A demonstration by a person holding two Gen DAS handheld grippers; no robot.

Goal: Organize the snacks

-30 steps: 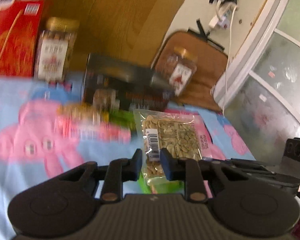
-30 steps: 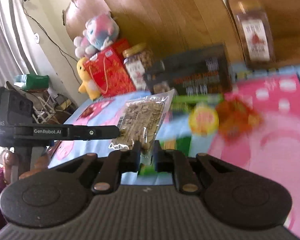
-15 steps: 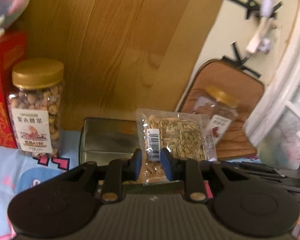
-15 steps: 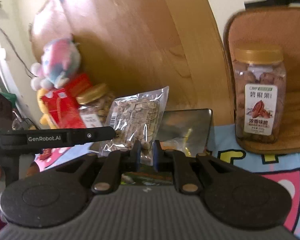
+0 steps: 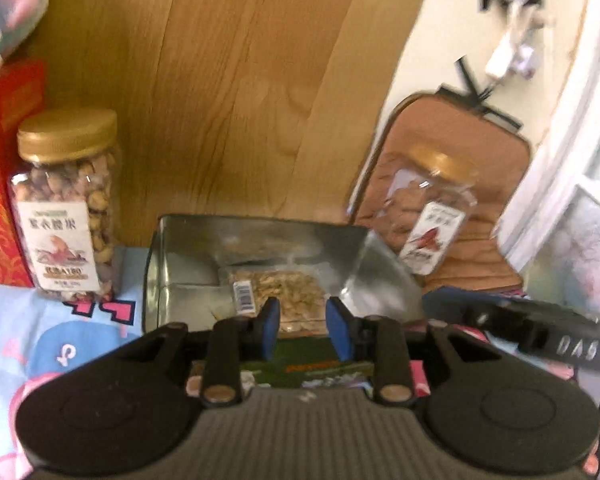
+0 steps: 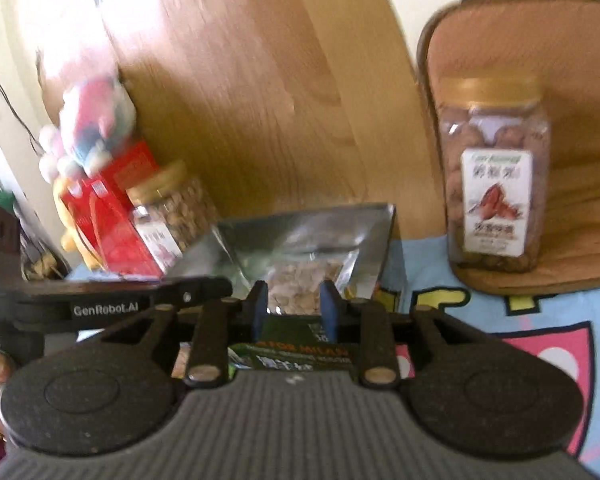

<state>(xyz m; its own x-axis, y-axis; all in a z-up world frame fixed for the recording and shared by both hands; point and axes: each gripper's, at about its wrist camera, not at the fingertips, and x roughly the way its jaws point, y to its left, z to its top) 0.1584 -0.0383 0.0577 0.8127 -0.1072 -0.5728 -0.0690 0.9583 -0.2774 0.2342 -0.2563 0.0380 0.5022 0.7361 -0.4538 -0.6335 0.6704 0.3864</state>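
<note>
A clear packet of seeds [image 5: 278, 294] lies inside an open metal tin [image 5: 188, 272] on the bed. My left gripper [image 5: 302, 332] is open and empty just in front of the tin. In the right wrist view the same packet [image 6: 300, 288] lies in the tin [image 6: 240, 244], and my right gripper [image 6: 294, 312] is open and empty just before it. The left gripper's body [image 6: 112, 304] shows at the left of that view.
A gold-lidded nut jar [image 5: 66, 208] and a red box [image 5: 0, 184] stand left of the tin. A pecan jar [image 6: 494, 184] stands right on a brown cushion [image 6: 572, 240]. A wooden headboard [image 5: 220, 92] is close behind. A green snack pack [image 6: 296, 354] lies under my grippers.
Both grippers carried the seed packet up to the tin, then opened. The packet dropped from their hold and now lies inside the tin.
</note>
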